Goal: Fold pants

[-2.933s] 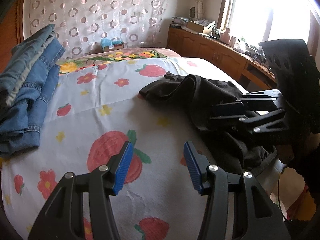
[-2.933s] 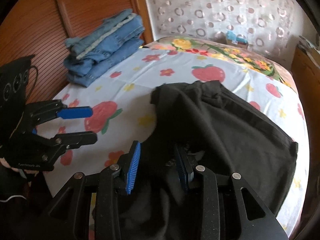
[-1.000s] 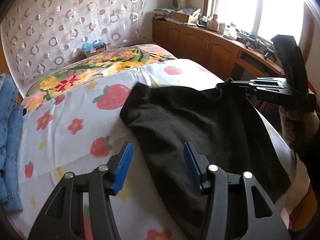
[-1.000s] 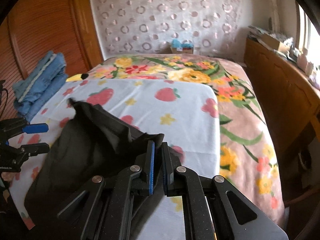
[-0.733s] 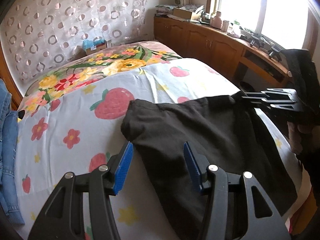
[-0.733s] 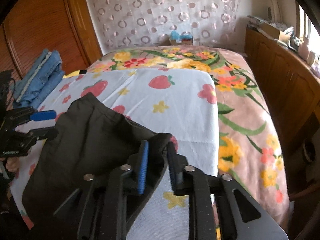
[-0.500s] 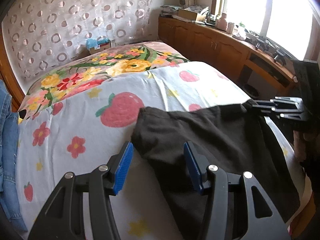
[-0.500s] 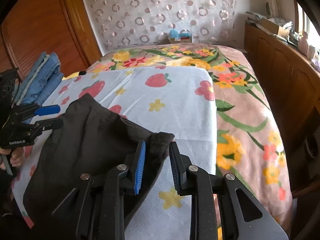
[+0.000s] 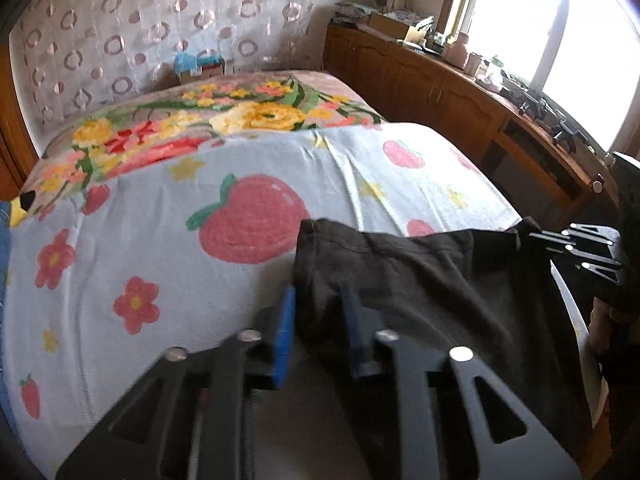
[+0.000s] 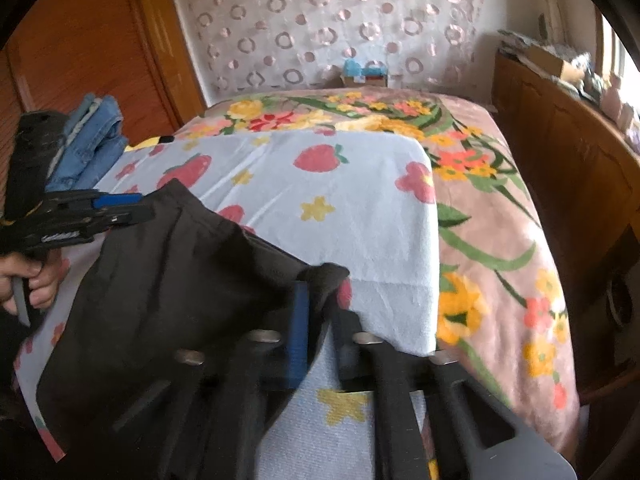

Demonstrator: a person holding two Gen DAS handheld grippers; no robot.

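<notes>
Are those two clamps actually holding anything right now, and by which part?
The right gripper pinches a corner of the black pants; the left gripper is closing on the opposite corner.

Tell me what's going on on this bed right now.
A person with a gripper in each hand is folding black pants on a strawberry-print sheet. The right gripper is shut on one corner of the fabric. The left gripper is closing on the opposite corner, cloth between its pads. Folded jeans sit aside.
</notes>
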